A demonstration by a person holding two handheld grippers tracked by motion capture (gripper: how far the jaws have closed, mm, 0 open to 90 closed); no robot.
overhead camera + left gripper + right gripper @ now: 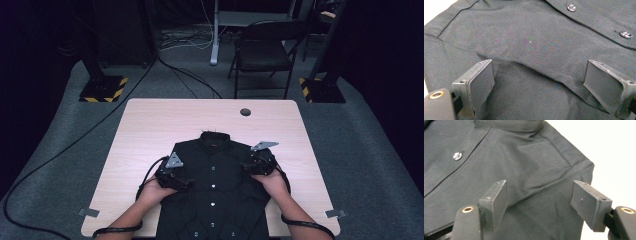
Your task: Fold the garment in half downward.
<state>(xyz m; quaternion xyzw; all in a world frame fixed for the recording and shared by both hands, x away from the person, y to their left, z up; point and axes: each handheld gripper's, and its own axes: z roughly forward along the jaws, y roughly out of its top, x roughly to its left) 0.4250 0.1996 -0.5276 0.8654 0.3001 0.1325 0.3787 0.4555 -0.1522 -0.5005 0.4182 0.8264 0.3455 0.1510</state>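
On the bench [145, 125], toward six o'clock, a black shirt [215, 185] lies flat: light, limp, best pinched at shoulder seams; each hand-held gripper, left [184, 182] and right [246, 165], gapes empty above it.

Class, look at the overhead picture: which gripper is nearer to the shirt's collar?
Right. The right gripper sits over the shirt's shoulder, just below and to the right of the collar. The left gripper sits lower down the shirt, farther from it.

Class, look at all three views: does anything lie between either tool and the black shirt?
Nothing visible. The left tool and right tool stand open directly over the black shirt, with only bare fabric between their jaws.
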